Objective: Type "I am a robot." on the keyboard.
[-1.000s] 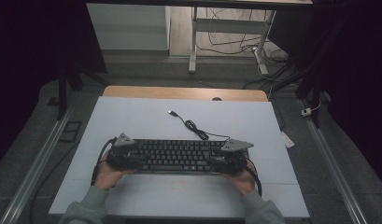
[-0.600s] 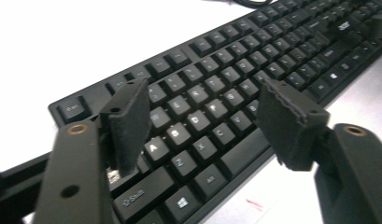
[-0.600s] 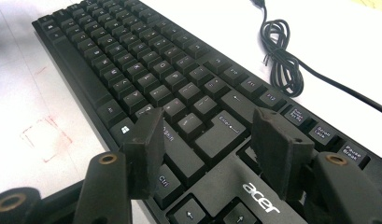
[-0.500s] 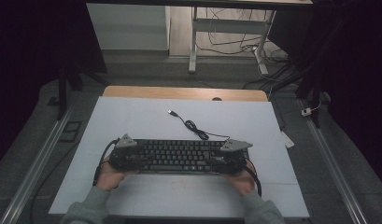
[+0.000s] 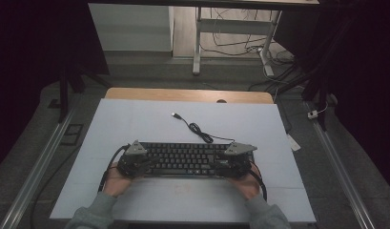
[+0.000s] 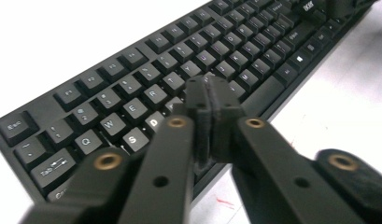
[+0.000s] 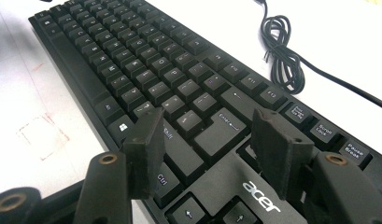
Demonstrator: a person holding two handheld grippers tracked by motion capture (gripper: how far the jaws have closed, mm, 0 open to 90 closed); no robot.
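1. Covering most of the scene, the pale table (image 5: 135,129) runs from the person's near edge to a wooden strip at the far side.
2. A black Acer keyboard (image 5: 185,159) lies flat on the near middle of the table, its long side running left to right.
3. Its black cable (image 5: 198,130) leaves the far edge, loops once and ends in a USB plug (image 5: 175,115) farther back.
4. The left gripper (image 6: 209,100) sits at the keyboard's left end; its jaws have just been closing and now meet pad to pad with nothing between them, tips over the letter keys.
5. The right gripper (image 7: 205,140) sits at the right end, jaws standing partly apart above the Shift and Enter keys, gripping nothing.
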